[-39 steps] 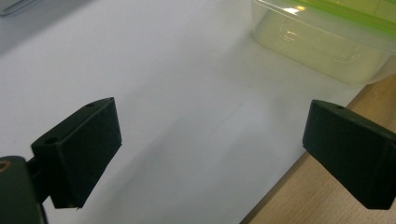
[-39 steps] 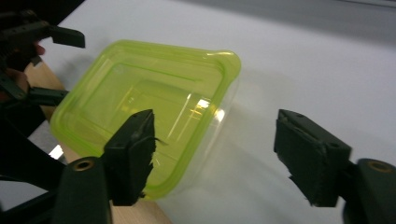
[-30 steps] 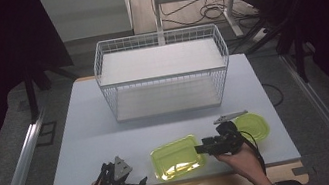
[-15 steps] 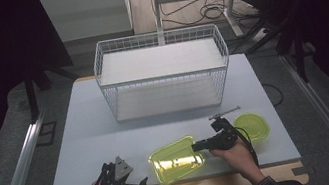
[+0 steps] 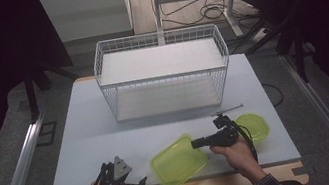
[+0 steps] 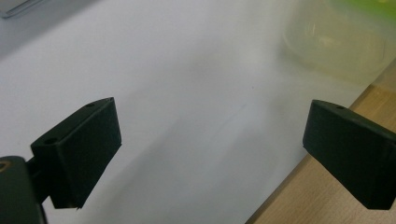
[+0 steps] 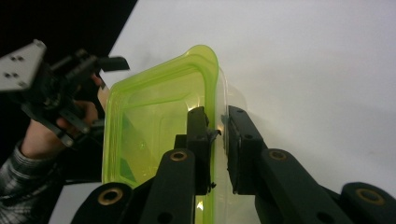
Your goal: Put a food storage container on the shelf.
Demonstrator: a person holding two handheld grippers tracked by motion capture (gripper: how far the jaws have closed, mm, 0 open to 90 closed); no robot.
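The right hand-held gripper [image 7: 217, 140] has just been closing, and its right gripper view shows what the high view cannot: the two black jaws pinch the rim of the yellow-green container [image 7: 159, 126], one jaw inside the wall, the other outside, with the thin plastic edge between them. From above, the same hand-held gripper [image 5: 196, 143] is seen reaching leftward from the person's right hand [image 5: 236, 154] to the container's [image 5: 179, 162] right-hand edge.

The container sits at the near side of the table [image 5: 86, 121], between the two hands. It is a rounded rectangle, open side up, lying a little askew, its long axis running from the near left toward the far right. It looks tipped up slightly at the gripped edge, though the high view is too coarse to be sure. Nothing is in it.

Just right of the right hand lies a round green lid [image 5: 254, 125], flat on the table, and beyond it a thin metal rod [image 5: 226, 110].

The left hand-held gripper [image 5: 140, 184] rests at the near left edge, apart from the container; the left gripper view shows its jaws spread wide over bare table, with the container [image 6: 336, 42] blurred in the far corner.

Farther back stands a white wire basket [image 5: 159, 40], two-tiered, both shelves bare.
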